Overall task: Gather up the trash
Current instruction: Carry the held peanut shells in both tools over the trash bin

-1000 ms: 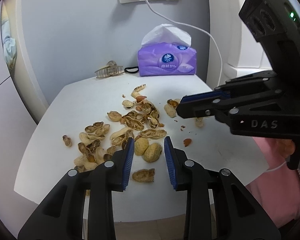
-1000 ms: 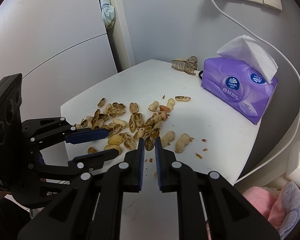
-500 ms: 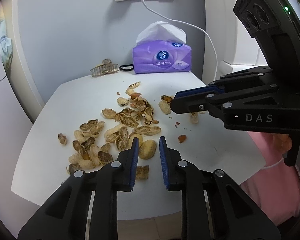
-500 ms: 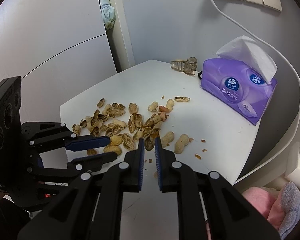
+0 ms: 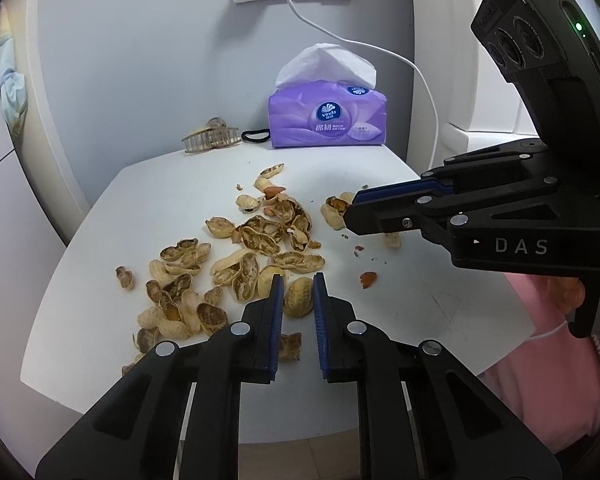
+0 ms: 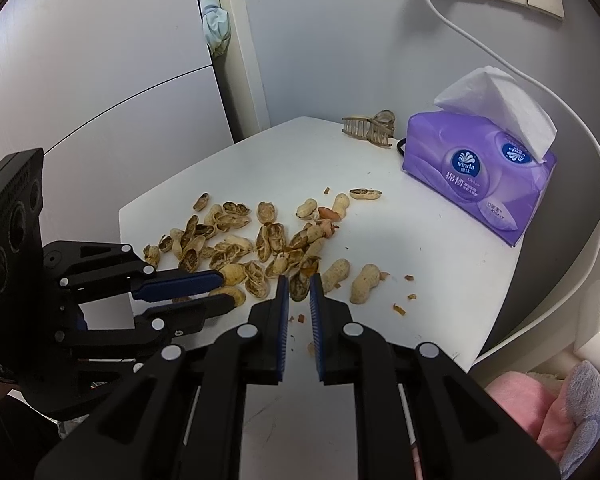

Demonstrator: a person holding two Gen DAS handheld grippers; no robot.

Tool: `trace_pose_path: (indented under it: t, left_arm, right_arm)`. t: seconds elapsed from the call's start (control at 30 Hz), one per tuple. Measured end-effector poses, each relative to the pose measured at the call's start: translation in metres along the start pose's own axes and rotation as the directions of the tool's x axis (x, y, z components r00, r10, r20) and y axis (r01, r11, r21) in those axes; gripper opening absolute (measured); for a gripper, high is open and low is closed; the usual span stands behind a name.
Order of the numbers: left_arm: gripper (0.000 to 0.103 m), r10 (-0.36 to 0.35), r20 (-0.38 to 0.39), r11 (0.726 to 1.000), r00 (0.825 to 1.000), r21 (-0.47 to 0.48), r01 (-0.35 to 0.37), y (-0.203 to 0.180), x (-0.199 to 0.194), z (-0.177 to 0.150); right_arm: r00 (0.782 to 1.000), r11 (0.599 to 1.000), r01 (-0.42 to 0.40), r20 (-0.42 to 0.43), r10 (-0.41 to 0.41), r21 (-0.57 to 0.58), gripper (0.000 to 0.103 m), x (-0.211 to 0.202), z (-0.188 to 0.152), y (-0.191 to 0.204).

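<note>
Peanut shells (image 5: pixel 260 240) lie scattered over a small white table (image 5: pixel 172 184); they also show in the right wrist view (image 6: pixel 268 240). My left gripper (image 5: pixel 297 280) has narrowed around a whole peanut (image 5: pixel 299 298) at the near edge of the pile, jaws close on both sides of it. It also shows in the right wrist view (image 6: pixel 224 289). My right gripper (image 6: pixel 299 280) is nearly shut and empty, hovering above the shells on the right; it also shows in the left wrist view (image 5: pixel 350 216). Two whole peanuts (image 6: pixel 350 278) lie just right of its tips.
A purple tissue pack (image 5: pixel 327 126) stands at the table's back right, also in the right wrist view (image 6: pixel 480 184). A hair claw clip (image 5: pixel 211 140) and a black hair tie (image 5: pixel 256 135) lie at the back. A white cable (image 5: pixel 420 76) hangs from the wall socket. Pink cloth (image 6: pixel 540 404) lies right of the table.
My left gripper has closed from wide open to a narrow gap around a whole peanut and moved slightly forward. The right gripper has hardly moved.
</note>
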State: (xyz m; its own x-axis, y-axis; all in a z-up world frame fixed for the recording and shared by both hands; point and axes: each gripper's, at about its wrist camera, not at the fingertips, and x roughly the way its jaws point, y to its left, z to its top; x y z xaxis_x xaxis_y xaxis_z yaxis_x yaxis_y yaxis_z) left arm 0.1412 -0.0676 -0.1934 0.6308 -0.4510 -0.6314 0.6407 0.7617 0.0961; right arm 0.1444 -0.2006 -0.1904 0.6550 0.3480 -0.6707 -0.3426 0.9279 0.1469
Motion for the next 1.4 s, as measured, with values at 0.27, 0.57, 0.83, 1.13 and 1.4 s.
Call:
trace_pose_path:
  t: [0.27,0.57,0.83,1.13,1.4]
  left_arm:
    - [0.013,0.015,0.017,1.0,1.0,0.016,-0.015,-0.003,-0.013,0.01]
    - [0.013,0.078,0.043,0.997,0.996,-0.015,-0.078,0.003,-0.054,0.012]
    - [0.013,0.175,0.059,0.983,0.983,-0.069,-0.171,0.018,-0.116,-0.005]
    - [0.013,0.308,0.044,0.941,0.95,-0.16,-0.298,0.035,-0.197,-0.049]
    - [0.013,0.406,0.008,0.89,0.914,-0.231,-0.393,0.043,-0.26,-0.097]
  right_arm:
    - [1.0,1.0,-0.006,0.017,0.006,-0.007,0.012,-0.008,0.004,0.005]
    - [0.997,0.998,-0.039,0.062,0.042,-0.045,0.012,-0.034,0.017,0.035]
    - [0.989,0.988,-0.109,0.093,0.119,-0.105,0.012,-0.054,0.022,0.089]
    - [0.965,0.955,-0.231,0.084,0.25,-0.187,0.012,-0.068,0.016,0.17]
    - [0.937,0.907,-0.324,0.042,0.347,-0.268,0.012,-0.076,-0.001,0.237]
